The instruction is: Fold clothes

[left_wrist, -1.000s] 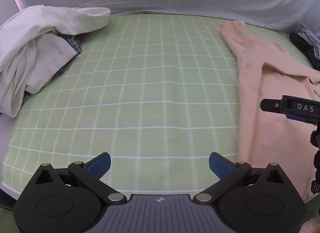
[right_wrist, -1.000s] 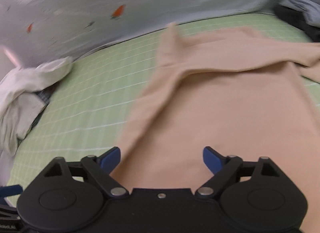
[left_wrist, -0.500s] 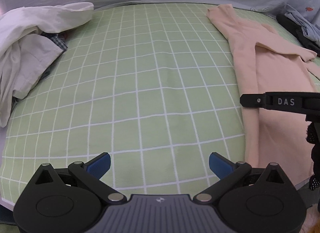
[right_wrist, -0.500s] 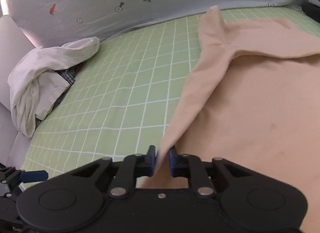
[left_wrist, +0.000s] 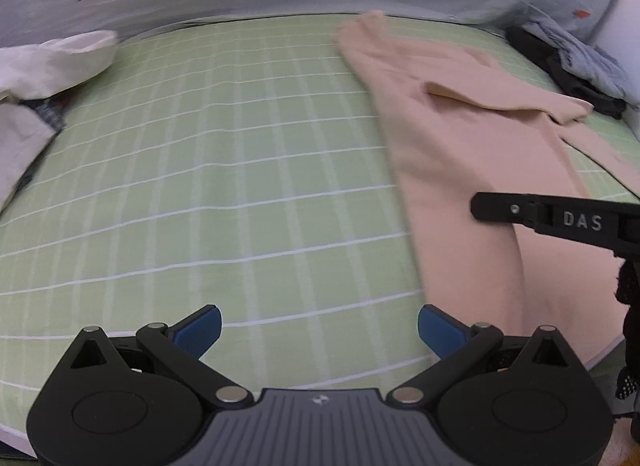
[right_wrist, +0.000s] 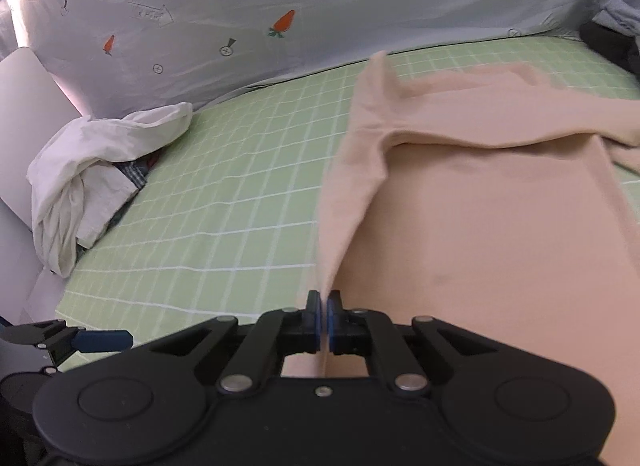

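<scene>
A peach long-sleeved top (right_wrist: 480, 205) lies spread on the green checked bedsheet (right_wrist: 240, 205), its left edge lifted into a ridge. My right gripper (right_wrist: 324, 320) is shut on that near left edge of the top, the blue pads pinching the cloth. In the left wrist view the same peach top (left_wrist: 460, 185) lies to the right, and the right gripper (left_wrist: 476, 205) shows as a black bar over it. My left gripper (left_wrist: 319, 332) hangs open above bare bedsheet (left_wrist: 240, 185), left of the top's edge, with nothing between its fingers.
A crumpled white garment (right_wrist: 92, 169) with a checked piece under it lies at the left edge of the bed. Dark and blue clothes (left_wrist: 568, 61) are piled at the far right. A pale blue carrot-print sheet (right_wrist: 280, 25) rises behind the bed.
My right gripper went from open to shut on the peach top's left edge and raised it slightly. The left gripper, still open, has shifted right toward the top.
</scene>
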{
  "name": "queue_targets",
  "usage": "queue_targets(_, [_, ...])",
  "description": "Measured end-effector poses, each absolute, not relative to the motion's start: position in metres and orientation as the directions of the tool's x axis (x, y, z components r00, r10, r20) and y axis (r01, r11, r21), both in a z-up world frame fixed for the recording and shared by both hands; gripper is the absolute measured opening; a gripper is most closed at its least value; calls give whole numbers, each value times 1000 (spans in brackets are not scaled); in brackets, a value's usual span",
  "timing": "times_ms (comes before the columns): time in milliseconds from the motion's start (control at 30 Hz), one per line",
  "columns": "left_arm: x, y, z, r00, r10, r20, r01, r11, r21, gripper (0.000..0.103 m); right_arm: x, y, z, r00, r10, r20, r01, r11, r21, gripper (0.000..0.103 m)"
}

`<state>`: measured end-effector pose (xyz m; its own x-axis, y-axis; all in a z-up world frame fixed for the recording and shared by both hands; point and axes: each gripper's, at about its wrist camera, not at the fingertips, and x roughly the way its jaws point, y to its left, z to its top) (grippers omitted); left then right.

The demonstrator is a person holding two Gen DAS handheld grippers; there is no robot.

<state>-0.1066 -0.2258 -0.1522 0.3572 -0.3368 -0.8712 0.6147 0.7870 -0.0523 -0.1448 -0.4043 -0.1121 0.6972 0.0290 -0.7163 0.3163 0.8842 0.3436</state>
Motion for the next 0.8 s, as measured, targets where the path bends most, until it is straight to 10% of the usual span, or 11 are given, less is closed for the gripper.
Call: queue_targets(800, [-152, -251, -184, 290, -214, -933, 523, 852, -33, 103, -182, -443, -144, 598, 165, -785, 274, 878, 394, 17])
